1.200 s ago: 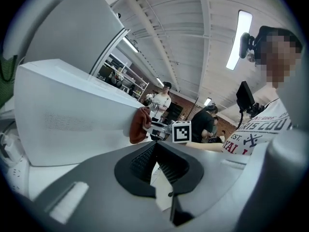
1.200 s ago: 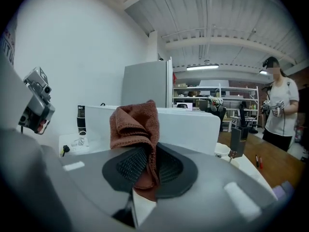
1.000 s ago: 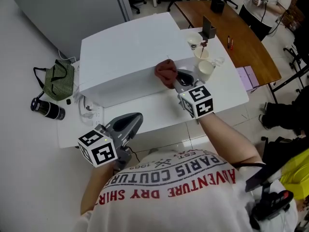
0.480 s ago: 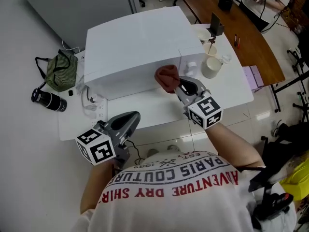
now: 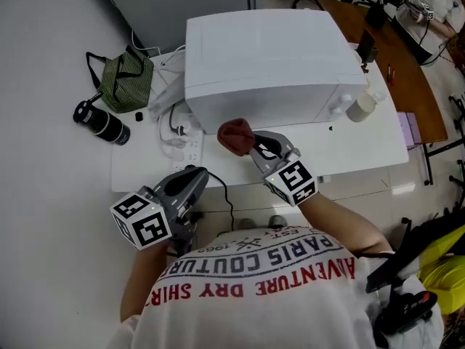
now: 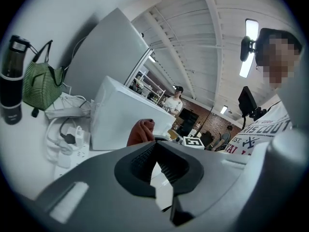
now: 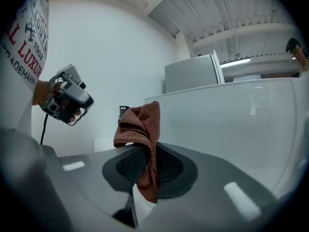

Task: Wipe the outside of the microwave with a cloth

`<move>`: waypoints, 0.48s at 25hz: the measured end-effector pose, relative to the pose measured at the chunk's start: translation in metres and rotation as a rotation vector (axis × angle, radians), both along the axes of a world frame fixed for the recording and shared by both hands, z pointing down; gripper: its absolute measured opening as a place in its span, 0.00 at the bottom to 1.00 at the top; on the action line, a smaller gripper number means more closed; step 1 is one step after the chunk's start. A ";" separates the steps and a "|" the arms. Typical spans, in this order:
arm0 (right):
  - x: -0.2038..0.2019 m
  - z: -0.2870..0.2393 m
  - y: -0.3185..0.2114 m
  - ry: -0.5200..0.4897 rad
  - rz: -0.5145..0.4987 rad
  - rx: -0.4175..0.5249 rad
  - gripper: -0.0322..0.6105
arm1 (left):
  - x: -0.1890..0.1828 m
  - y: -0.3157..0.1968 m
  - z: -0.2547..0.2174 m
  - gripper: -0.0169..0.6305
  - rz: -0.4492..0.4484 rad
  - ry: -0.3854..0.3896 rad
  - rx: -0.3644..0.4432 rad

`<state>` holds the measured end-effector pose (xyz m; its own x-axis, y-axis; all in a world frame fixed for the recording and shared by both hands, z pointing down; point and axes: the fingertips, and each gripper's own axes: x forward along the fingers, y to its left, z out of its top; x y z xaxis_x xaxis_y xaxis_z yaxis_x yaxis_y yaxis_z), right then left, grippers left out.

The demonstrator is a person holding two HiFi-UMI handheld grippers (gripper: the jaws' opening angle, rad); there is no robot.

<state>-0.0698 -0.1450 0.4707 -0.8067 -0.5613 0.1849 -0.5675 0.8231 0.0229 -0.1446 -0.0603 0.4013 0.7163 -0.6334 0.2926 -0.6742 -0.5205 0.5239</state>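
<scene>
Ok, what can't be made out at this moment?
- Whether cloth touches microwave: in head view the cloth itself covers the contact.
- Microwave's door and controls: head view too steep, gripper views show only plain white.
- Microwave's back: hidden by its own body, all views.
- What the cup holds: too small, head view.

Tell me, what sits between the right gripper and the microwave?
Only the brown cloth, clamped in the right gripper before the microwave; head view shows it.

The table [image 5: 356, 145] and microwave [image 5: 269, 57] are viewed steeply from above the near edge. The left gripper view is aimed low from the near left corner; the right is held close to the microwave's front. The cloth [image 5: 234, 136] is shared by all.
</scene>
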 end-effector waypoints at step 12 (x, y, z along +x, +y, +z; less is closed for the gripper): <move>-0.098 0.051 -0.036 0.011 0.122 -0.015 0.12 | -0.092 0.027 0.005 0.03 -0.140 -0.036 -0.028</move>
<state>-0.1673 -0.1805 0.5215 -0.7305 -0.6523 0.2022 -0.6632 0.7482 0.0175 -0.2369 -0.0335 0.4060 0.6100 -0.7178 0.3356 -0.7580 -0.4053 0.5110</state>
